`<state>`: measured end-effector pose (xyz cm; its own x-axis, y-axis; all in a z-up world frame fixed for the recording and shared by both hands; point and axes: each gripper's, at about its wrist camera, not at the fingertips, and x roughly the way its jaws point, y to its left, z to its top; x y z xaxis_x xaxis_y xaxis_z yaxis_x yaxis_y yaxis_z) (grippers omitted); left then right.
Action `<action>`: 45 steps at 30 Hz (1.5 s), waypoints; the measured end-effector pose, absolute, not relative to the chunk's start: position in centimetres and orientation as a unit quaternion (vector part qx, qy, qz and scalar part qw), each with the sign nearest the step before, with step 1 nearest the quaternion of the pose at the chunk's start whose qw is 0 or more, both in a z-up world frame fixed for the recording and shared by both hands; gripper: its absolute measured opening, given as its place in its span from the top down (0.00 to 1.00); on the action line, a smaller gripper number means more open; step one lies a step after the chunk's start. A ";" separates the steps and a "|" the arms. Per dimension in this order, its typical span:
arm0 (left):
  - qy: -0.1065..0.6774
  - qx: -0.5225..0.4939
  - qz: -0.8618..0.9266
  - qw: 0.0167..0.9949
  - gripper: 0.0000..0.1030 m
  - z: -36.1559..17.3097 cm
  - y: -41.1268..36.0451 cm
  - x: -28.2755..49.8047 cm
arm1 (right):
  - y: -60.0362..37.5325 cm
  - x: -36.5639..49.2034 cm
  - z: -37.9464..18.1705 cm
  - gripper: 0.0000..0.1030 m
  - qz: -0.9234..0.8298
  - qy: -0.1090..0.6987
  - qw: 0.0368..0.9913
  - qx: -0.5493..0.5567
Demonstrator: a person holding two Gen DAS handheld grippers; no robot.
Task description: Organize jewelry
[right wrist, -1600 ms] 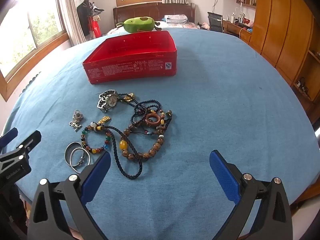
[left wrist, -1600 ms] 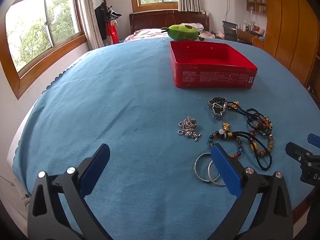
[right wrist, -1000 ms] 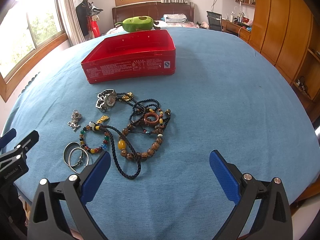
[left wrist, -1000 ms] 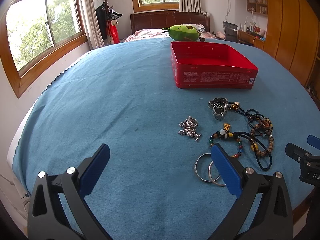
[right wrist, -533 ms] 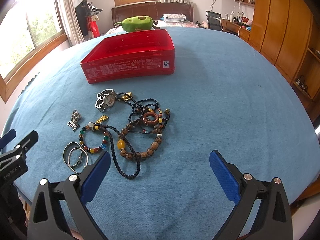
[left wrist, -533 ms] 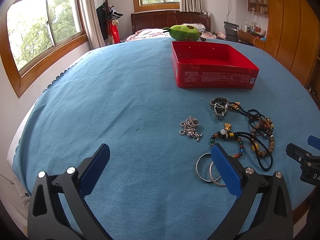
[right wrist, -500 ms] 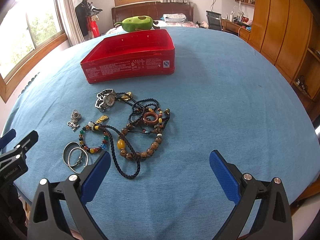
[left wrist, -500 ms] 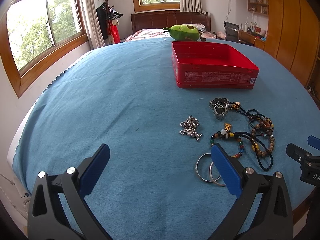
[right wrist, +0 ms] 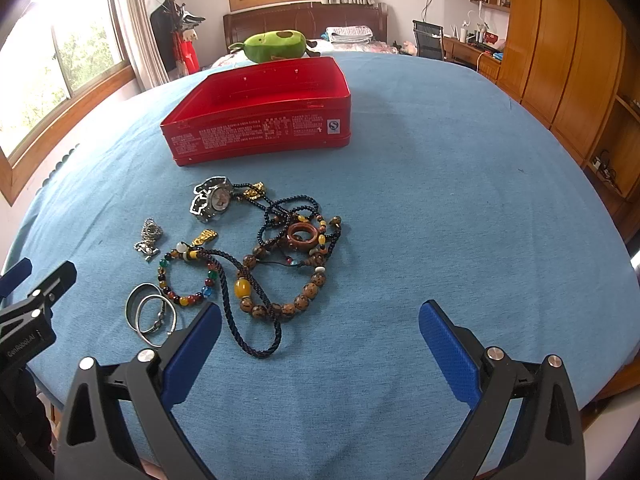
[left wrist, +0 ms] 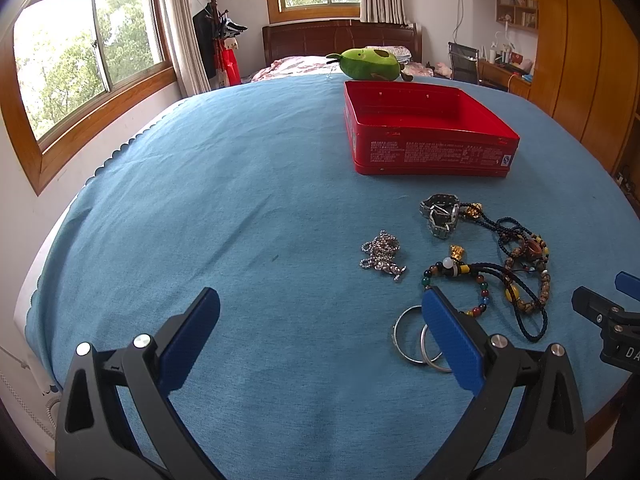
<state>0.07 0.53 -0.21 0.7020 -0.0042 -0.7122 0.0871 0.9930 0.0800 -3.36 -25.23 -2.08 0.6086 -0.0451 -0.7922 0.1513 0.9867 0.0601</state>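
An open red tin box stands on the blue tablecloth. In front of it lies loose jewelry: a silver watch, a silver chain, a colourful bead bracelet, brown and dark bead strands, and two silver bangles. My left gripper is open and empty, low over the cloth left of the bangles. My right gripper is open and empty, near the table's front edge, right of the pile.
A green avocado plush lies behind the box. The round table's cloth edge drops off at left. Wooden wardrobes stand at right, windows at left, a bed at the back.
Both grippers have drifted very slightly; the jewelry and box sit a touch lower and nearer in view. Nothing was taken hold of or moved.
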 end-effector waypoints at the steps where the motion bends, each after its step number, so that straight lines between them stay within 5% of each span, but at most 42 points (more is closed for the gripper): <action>1: 0.385 0.054 -0.025 0.921 0.03 -0.2 0.5 0.1 | -25.2 -3.3 -2.1 0.04 -0.055 0.439 0.895 0.060; 45: 0.428 0.006 -0.022 0.904 0.03 0.1 4.0 4.2 | -27.2 -0.8 -2.4 0.04 0.006 0.466 0.879 0.102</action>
